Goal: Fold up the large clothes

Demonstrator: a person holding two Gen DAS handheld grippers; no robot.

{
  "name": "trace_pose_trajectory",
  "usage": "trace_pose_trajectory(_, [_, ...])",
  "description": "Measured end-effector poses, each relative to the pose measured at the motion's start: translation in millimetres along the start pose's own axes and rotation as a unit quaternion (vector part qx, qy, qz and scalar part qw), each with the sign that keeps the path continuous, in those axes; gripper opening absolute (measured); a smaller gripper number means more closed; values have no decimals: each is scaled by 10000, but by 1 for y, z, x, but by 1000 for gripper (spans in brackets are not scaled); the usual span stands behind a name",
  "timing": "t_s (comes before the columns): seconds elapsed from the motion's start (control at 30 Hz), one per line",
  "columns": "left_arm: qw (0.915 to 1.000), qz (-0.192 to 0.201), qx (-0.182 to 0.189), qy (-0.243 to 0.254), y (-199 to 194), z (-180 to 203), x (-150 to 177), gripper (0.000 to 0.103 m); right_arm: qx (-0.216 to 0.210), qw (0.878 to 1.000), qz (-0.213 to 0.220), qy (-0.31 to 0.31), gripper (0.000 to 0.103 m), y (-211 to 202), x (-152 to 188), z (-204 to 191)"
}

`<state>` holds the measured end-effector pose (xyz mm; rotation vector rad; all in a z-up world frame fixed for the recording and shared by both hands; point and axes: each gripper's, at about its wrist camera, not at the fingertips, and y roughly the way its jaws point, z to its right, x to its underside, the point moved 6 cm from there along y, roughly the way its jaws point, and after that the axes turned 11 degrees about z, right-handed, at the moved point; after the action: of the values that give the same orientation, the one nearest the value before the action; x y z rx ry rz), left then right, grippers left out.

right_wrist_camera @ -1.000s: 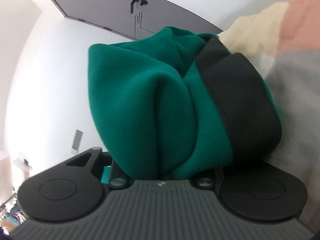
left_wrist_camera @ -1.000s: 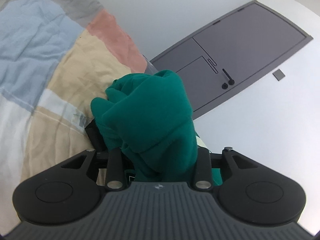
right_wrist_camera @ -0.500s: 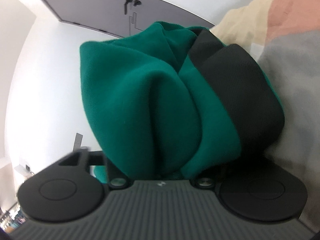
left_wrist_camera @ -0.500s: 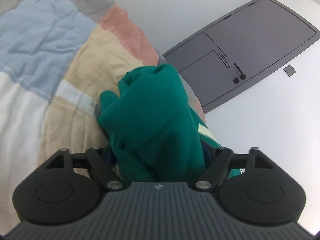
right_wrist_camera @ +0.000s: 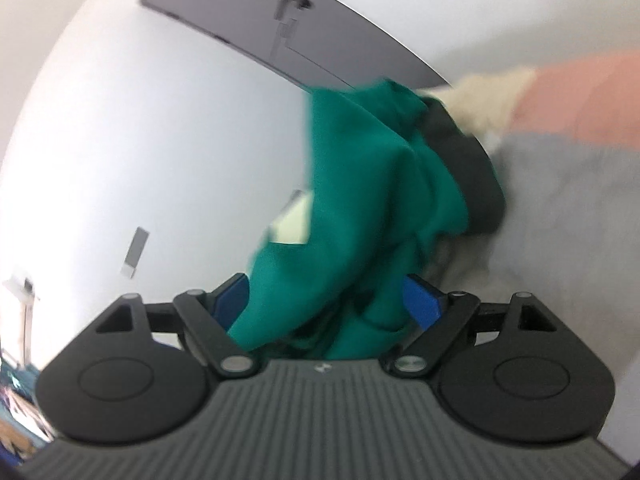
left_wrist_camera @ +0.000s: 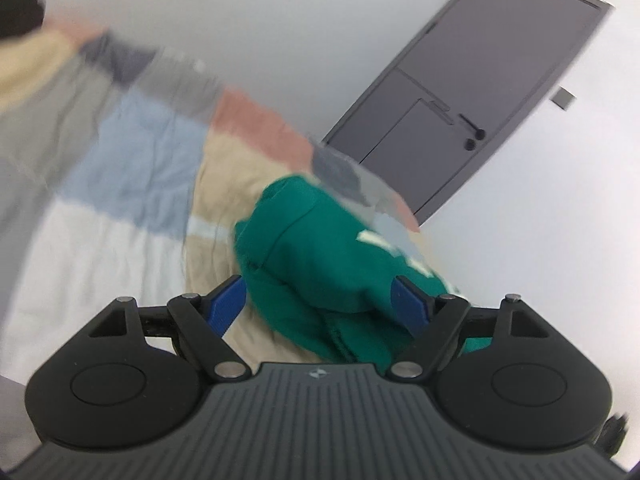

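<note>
A bunched green garment (left_wrist_camera: 316, 248) with pale lettering lies on the patchwork bedcover (left_wrist_camera: 132, 176) near its edge. My left gripper (left_wrist_camera: 320, 298) is open, its blue pads (left_wrist_camera: 228, 300) spread wide on either side of the garment's near end without pressing it. In the right wrist view the same green garment (right_wrist_camera: 360, 168), with a black ribbed band (right_wrist_camera: 476, 168), sits between my right gripper's (right_wrist_camera: 326, 298) blue pads (right_wrist_camera: 424, 300). Those jaws are opening and stand clear of the cloth. Both pictures are motion-blurred.
The bedcover (right_wrist_camera: 568, 184) has blue, beige, pink, grey and white patches. A grey door (left_wrist_camera: 480, 88) with a black handle stands in the white wall behind the bed, and the door (right_wrist_camera: 240, 4) also shows in the right wrist view. A dark object (left_wrist_camera: 16, 12) sits at the far top left.
Both grippers went from shut on the green garment to wide open. They pulled back and rose, so the garment looks smaller and lies loose on the bedcover.
</note>
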<state>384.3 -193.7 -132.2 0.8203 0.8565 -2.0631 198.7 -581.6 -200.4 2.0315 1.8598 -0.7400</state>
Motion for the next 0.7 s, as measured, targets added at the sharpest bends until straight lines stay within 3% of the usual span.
trace_pose_trajectory(0.17, [9968, 317, 60, 737, -62, 51, -34, 83, -585, 9963, 387, -497, 86, -42, -29, -70])
trace_pose_trajectory(0.33, [9873, 660, 108, 1440, -126, 102, -55, 83, -1193, 9843, 714, -1089, 86, -90, -48, -146])
trace_pose_trajectory(0.53, [9715, 1058, 13, 2122, -198, 143, -48, 83, -1547, 9555, 1253, -2178, 86, -158, -39, -213])
trace_pose_trajectory(0.7, [9688, 1189, 174, 2167, -242, 157, -33, 83, -1465, 9425, 1174, -2767, 86, -191, -11, -235])
